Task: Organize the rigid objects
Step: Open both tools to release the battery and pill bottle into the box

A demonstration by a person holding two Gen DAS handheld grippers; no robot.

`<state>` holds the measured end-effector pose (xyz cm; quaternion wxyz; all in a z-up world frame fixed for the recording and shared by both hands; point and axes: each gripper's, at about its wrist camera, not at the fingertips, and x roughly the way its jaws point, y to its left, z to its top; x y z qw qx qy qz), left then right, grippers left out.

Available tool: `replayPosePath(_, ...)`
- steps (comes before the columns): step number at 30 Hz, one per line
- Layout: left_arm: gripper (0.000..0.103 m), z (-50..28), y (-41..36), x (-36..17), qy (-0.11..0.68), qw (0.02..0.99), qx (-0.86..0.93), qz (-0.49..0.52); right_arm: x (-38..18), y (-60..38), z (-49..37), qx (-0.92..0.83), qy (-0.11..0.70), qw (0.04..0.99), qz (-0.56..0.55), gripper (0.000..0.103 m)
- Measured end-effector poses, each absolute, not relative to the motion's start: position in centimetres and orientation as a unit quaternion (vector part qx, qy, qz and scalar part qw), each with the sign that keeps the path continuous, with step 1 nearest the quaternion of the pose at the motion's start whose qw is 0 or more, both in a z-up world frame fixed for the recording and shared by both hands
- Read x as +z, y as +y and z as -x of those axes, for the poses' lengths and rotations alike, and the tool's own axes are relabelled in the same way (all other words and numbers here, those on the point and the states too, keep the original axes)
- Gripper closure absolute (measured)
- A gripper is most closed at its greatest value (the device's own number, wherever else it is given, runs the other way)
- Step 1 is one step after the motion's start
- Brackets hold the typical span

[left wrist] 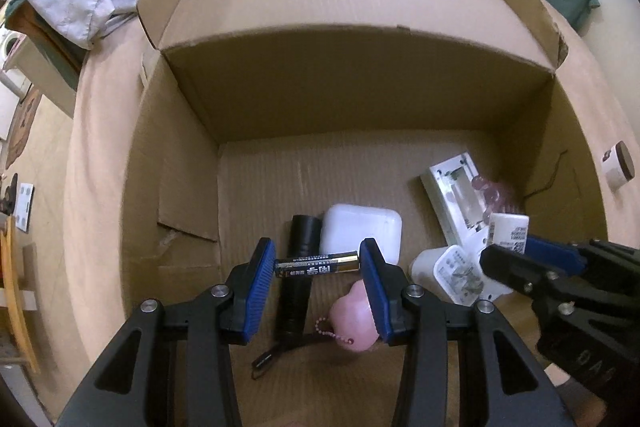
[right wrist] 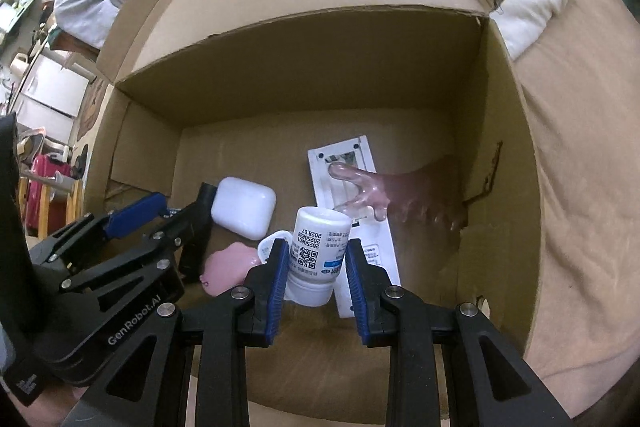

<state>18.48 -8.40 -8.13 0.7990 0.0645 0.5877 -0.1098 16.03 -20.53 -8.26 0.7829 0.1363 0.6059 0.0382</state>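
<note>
Left gripper clamps a battery end to end, frame center-low, over the cardboard box. Right gripper pinches a white bottle, lower center. White case and black flashlight lie on the box floor.

Dim warm light, fisheye-bent edges, mild blur.

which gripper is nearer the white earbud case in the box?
Left. The left gripper, clamping a battery, hangs right over the earbud case. The right gripper, holding a white bottle, sits off to the case's right.
</note>
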Motion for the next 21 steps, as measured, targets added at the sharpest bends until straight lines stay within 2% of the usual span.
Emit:
replayPosePath(11, 0.062, -17.9, -8.7, -7.5, 0.573, 0.809, -0.104, -0.080, -6.4, -21.9, -15.9, 0.039, 0.576, 0.801, -0.158, 0.072)
replayPosePath(13, 0.050, -17.6, -9.0, -7.1, 0.569, 0.811, -0.109, -0.079, -5.8, -22.0, -15.7, 0.041, 0.569, 0.805, -0.161, 0.060)
replayPosePath(14, 0.046, -17.5, -9.1, -6.9, 0.571, 0.809, -0.119, -0.072, -5.6, -22.1, -15.7, 0.040, 0.567, 0.807, -0.161, 0.034)
replayPosePath(15, 0.036, -17.2, -9.4, -6.7, 0.571, 0.808, -0.126, -0.067, -5.2, -22.1, -15.6, 0.038, 0.559, 0.812, -0.163, 0.026)
replayPosePath(16, 0.025, -17.0, -9.6, -6.5, 0.571, 0.808, -0.132, -0.066, -4.8, -22.2, -15.4, 0.038, 0.551, 0.817, -0.165, 0.026)
replayPosePath(18, 0.016, -16.5, -10.2, -5.9, 0.563, 0.812, -0.139, -0.072, -4.3, -22.1, -15.4, 0.040, 0.545, 0.822, -0.163, 0.025)
replayPosePath(19, 0.016, -16.2, -10.4, -5.6, 0.558, 0.814, -0.140, -0.075, -4.1, -22.1, -15.4, 0.040, 0.543, 0.823, -0.162, 0.024)
replayPosePath(20, 0.016, -15.9, -10.5, -5.3, 0.553, 0.817, -0.143, -0.076, -4.0, -22.1, -15.3, 0.036, 0.541, 0.824, -0.161, 0.016)
replayPosePath(21, 0.015, -15.8, -10.5, -5.1, 0.551, 0.818, -0.145, -0.077, -3.8, -22.2, -15.1, 0.032, 0.540, 0.826, -0.161, 0.003)
